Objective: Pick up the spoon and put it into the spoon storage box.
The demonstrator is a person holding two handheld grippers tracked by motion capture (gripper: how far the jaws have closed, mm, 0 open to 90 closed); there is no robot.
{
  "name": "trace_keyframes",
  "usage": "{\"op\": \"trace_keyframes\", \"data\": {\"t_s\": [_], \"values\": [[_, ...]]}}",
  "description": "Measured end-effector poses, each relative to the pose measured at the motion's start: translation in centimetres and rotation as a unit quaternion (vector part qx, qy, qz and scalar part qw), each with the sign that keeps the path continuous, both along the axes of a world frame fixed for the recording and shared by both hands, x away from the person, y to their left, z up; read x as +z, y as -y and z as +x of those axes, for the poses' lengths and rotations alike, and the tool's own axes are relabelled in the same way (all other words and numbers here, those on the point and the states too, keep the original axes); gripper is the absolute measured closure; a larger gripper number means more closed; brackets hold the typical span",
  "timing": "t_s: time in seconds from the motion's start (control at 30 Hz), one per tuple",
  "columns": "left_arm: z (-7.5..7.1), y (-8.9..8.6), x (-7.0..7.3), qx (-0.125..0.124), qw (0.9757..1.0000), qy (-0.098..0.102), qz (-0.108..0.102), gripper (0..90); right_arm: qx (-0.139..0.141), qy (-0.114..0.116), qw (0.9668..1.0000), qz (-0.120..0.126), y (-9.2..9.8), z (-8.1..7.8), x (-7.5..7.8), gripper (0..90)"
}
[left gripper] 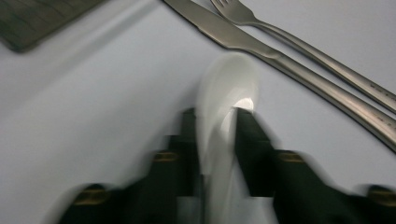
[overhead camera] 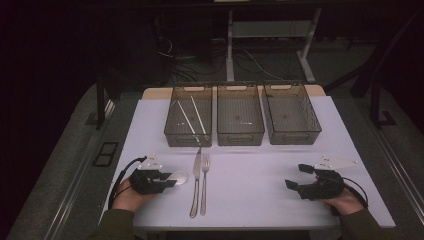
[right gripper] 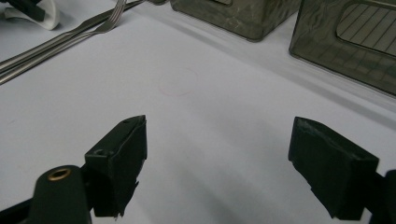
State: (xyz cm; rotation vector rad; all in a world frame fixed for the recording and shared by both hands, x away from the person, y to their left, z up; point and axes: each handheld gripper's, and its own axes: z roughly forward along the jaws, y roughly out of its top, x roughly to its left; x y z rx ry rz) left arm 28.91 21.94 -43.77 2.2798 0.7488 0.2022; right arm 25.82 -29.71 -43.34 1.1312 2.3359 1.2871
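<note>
At the left of the desk a white spoon is pinched by its handle in the left tongs, just beside the knife and fork, apparently for sorting into the trays behind, while the right tongs are held spread and empty.

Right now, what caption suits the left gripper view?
Left tongs shut on white spoon beside knife and fork.
</note>
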Motion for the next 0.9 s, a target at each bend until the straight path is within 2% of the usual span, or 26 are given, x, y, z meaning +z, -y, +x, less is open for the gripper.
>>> {"op": "trace_keyframes", "data": {"t_s": [0.17,0.3,0.43,0.63,0.77,0.9], "values": [[-0.2,0.0,0.4,-0.008,1.0000,0.003,-0.001,84.0,0.000,0.000,1.0000,0.000,0.0,0.0,0.0,19.3],[-0.2,0.2,0.5,-0.005,1.0000,0.003,0.001,84.2,0.000,0.001,1.0000,0.000,0.0,0.0,0.0,19.3],[-0.2,0.5,0.8,-0.002,1.0000,0.006,-0.007,84.3,0.001,0.002,1.0000,0.000,0.0,0.0,0.0,19.3],[0.0,1.2,2.0,0.003,0.9992,0.025,-0.030,84.4,0.000,0.001,1.0000,0.001,0.0,0.0,0.1,19.3],[0.7,2.1,2.9,-0.002,0.9985,0.034,-0.044,84.4,-0.001,0.001,1.0000,0.002,0.0,0.0,0.1,19.3],[1.7,3.2,3.8,-0.009,0.9977,0.047,-0.048,84.4,-0.003,0.000,1.0000,0.003,0.0,0.0,0.1,19.3]]}}
